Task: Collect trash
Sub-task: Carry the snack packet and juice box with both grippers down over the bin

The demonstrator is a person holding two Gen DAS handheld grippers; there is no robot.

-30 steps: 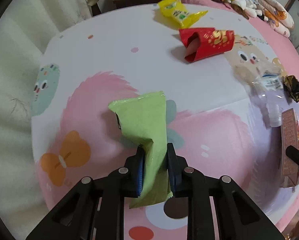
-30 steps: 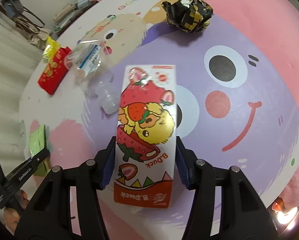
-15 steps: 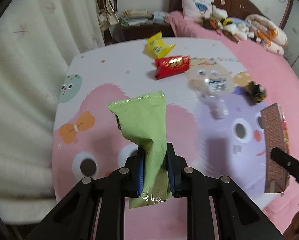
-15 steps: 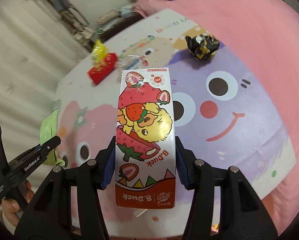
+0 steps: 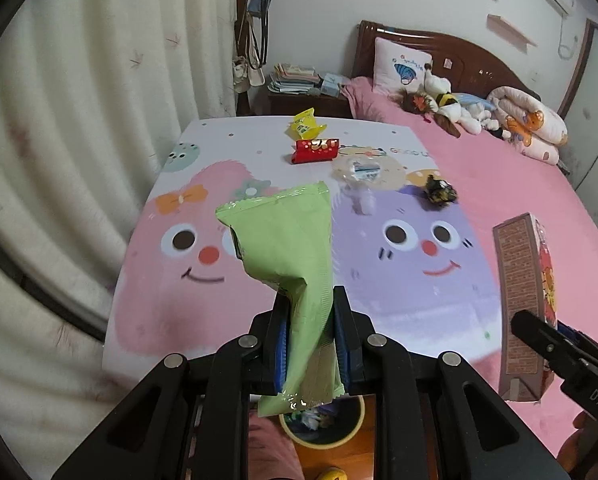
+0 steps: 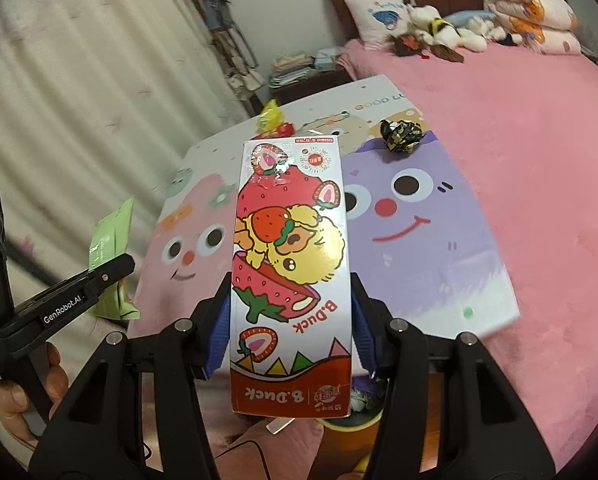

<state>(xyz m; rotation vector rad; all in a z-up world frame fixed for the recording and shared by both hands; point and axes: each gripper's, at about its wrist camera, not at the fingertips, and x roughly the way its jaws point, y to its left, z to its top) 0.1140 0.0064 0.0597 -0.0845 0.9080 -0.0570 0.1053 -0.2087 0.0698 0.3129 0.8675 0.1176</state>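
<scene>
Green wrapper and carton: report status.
Left gripper shut on green wrapper. Right gripper shut on B.Duck carton. Both above bin. Nothing in the way.

Cartoon mat on pink bed; carries yellow packet, red wrapper, clear bottle, black foil wad.

Yellow-rimmed bin largely hidden below the green wrapper and gripper frame; contents indistinct. B.Duck carton masks the crushed clear bottle, there blurred, and most of the red packet.
</scene>
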